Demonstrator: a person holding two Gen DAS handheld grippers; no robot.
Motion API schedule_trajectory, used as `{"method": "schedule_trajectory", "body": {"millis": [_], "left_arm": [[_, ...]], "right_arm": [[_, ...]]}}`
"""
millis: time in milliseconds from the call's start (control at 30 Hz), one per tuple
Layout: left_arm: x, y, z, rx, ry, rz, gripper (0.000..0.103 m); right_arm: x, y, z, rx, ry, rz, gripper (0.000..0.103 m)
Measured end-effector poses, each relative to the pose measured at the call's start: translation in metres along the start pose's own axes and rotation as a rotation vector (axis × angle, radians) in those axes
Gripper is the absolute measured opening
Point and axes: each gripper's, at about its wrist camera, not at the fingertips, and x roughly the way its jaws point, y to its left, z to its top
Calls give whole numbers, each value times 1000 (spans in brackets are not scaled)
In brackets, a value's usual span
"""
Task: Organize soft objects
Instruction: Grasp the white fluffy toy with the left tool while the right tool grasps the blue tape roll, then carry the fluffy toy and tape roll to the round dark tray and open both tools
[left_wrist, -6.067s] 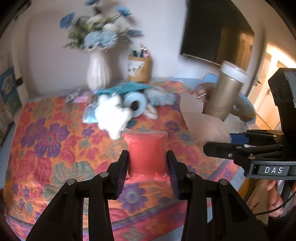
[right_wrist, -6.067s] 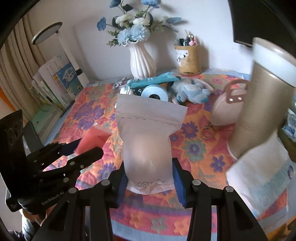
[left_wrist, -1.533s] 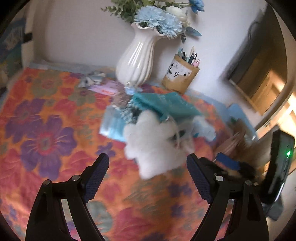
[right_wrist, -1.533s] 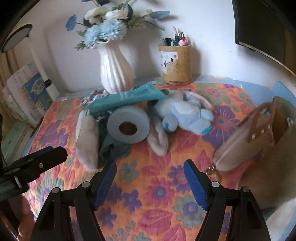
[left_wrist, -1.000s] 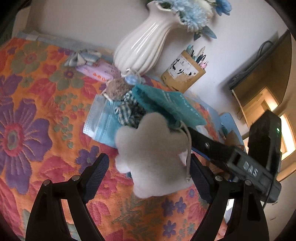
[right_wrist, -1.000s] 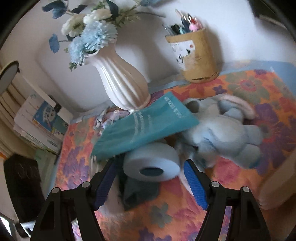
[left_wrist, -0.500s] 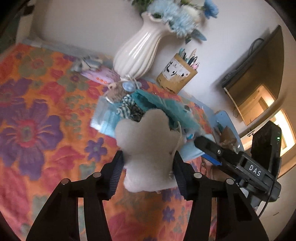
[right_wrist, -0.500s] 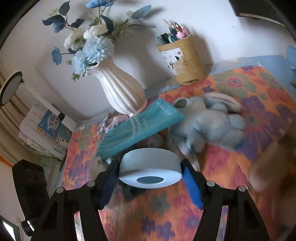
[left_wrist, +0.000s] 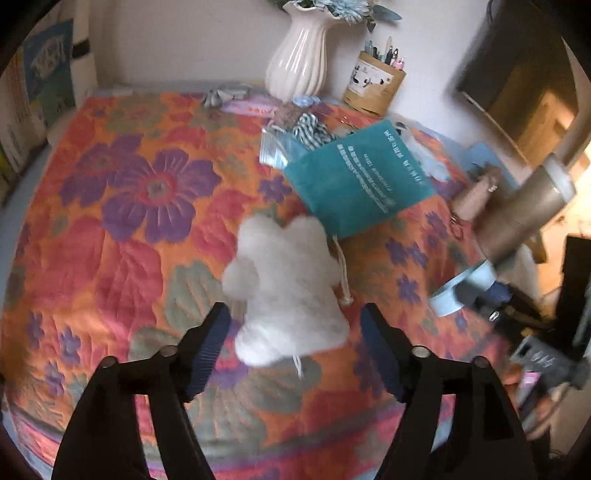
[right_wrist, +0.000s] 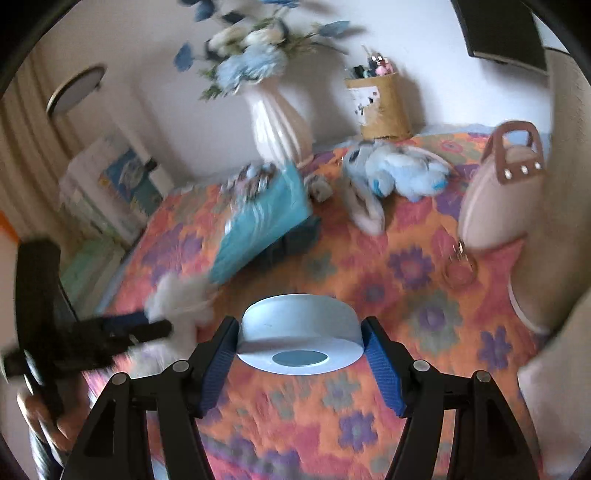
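Left gripper (left_wrist: 293, 350): jaws wide apart, gripping nothing; white plush (left_wrist: 286, 291) lies between and just ahead of the tips, centre frame, long axis running up-left to lower-right, clear of both pads

Right gripper (right_wrist: 299, 354): jaws closed onto pale blue tape roll (right_wrist: 300, 341), held flat at lower centre

Judgement: the left is nearer the plush; it needs only close
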Motion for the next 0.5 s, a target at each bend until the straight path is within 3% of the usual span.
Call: {"method": "schedule_trajectory", "body": {"millis": [133,200,367,433,500], "left_arm": [[-13,20,-3,-54,-25,-16,80],[-13,24,1,-99,-47,-26,80],[17,5,10,-101,1,-19,80],[30,-7,11,-85,6,22,80],[36,-19,12,-42,-16,116,77]], "right_arm": [[-10,-5,-23,-32,18,26,69],[-12,-7,-29,-52,40,6,78],[-14,-16,-32,-11,61,14,88],[-13,-20,-31,1,73,10,88],[-11,-18,-31,-1,93,0,88]]}}
